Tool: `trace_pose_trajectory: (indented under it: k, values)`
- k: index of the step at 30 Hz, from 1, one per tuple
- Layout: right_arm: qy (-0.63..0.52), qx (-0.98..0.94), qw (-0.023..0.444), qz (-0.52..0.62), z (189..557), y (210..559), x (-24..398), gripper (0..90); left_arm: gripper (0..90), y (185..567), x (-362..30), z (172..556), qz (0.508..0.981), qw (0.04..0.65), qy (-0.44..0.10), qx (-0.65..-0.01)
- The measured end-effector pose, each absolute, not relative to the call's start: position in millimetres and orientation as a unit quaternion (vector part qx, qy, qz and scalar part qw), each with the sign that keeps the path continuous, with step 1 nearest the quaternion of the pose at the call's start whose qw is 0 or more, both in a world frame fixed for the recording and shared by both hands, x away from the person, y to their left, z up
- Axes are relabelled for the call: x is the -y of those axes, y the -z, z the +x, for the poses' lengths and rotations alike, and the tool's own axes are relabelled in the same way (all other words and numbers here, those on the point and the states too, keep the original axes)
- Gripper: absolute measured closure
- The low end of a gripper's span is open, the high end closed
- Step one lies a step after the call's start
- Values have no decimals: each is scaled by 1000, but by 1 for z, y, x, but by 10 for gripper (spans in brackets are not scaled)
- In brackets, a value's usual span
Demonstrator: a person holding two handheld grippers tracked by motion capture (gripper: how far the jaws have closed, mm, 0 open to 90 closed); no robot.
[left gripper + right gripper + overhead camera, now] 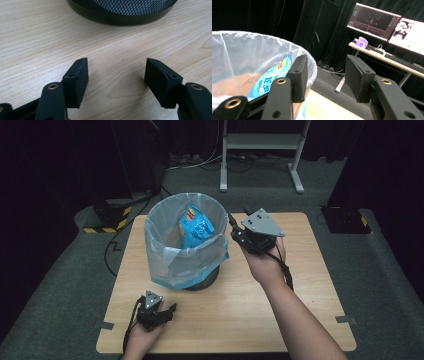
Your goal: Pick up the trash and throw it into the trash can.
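Here, a light wooden table (300, 285) holds a black mesh wastebasket (186, 240) lined with a thin, translucent bluish-white plastic bag whose edge folds over the rim and drapes down the outside. Inside it, leaning against the far wall of the liner, stands a crinkled bright blue snack packet (196, 227) with orange and white printing, its top near the rim. The right gripper (231, 226) is held at the basket's right rim, its jaws spread apart with nothing between them. The left gripper (167, 312) rests low on the table, near the basket's base, jaws also spread and empty.
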State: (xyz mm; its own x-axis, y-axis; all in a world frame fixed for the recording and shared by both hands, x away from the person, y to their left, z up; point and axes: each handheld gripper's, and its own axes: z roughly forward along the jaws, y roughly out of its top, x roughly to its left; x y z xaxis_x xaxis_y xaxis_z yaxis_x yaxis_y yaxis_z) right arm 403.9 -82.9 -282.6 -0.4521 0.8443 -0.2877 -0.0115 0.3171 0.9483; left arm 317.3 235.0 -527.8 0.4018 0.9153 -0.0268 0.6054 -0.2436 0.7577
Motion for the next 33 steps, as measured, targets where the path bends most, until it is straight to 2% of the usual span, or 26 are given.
trace_pose_trajectory:
  k: [8,20,27,33]
  values:
    - [-500,-691,398,338,406,296,115,479,357,528,-235,317,759,354,-216,-501]
    - [-483,-689,379,385,395,324,178,448,363,527,-234,318,762,350,-221,-498]
    - [-461,-700,362,408,391,352,205,426,363,527,-234,318,763,347,-223,-497]
    - [-434,-719,323,436,393,404,226,439,363,527,-234,318,764,347,-224,-497]
